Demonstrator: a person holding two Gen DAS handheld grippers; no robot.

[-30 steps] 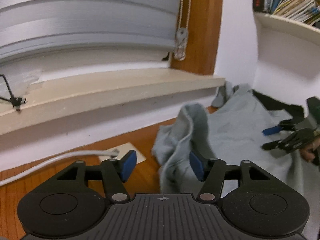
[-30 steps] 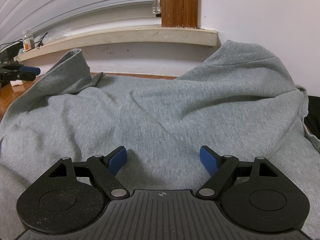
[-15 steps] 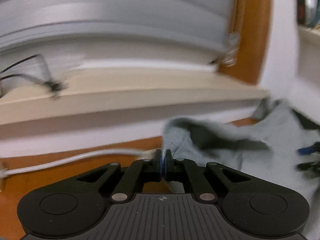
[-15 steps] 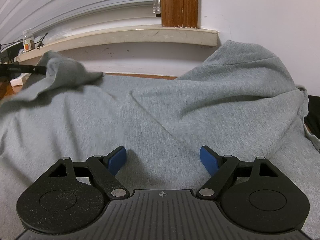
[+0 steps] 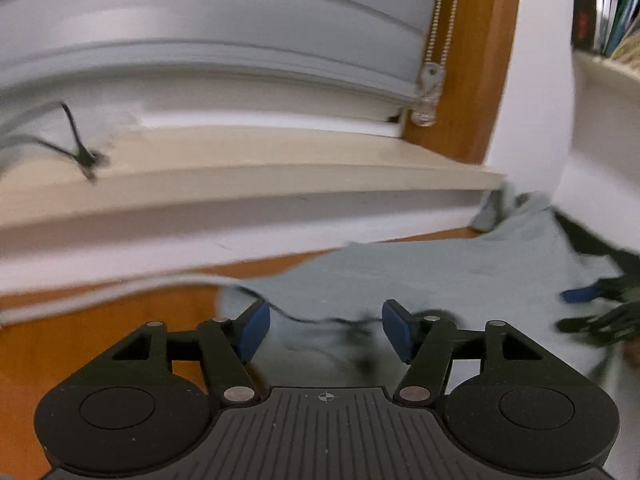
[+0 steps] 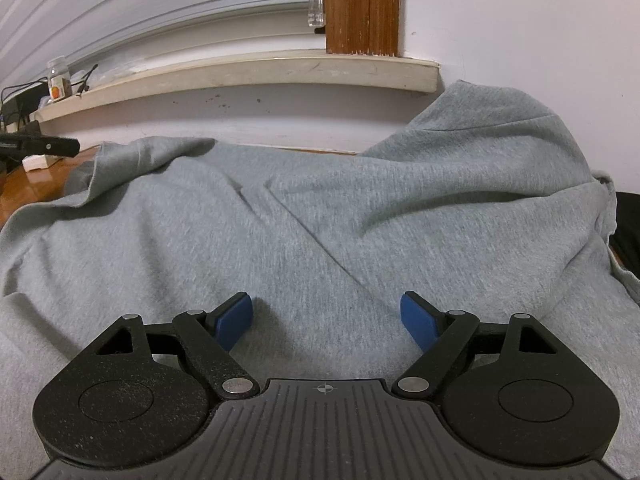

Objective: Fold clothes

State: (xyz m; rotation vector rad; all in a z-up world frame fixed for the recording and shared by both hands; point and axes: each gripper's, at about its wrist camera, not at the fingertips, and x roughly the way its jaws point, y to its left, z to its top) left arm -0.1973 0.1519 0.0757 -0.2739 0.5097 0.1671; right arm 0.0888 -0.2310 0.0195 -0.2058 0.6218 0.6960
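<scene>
- The grey garment [image 6: 320, 216] lies spread over the wooden table [image 5: 100, 344], its far end bunched against the wall under the sill [image 6: 248, 72].
- Left tool [image 5: 325, 330]: pads wide apart, gripping nothing, at the garment's near edge; this view is blurred.
- Right tool [image 6: 326, 320]: pads wide apart, empty, low over the middle of the cloth.
- A fold ridge runs diagonally across the garment.

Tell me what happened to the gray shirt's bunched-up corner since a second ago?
The left gripper shut its jaws on that raised corner, pulled it out flat, then let go; its jaws are open now. The corner of the gray shirt lies low beside the wooden table edge instead of standing up. The right gripper stayed open over the shirt, and the window sill looks the same.
</scene>
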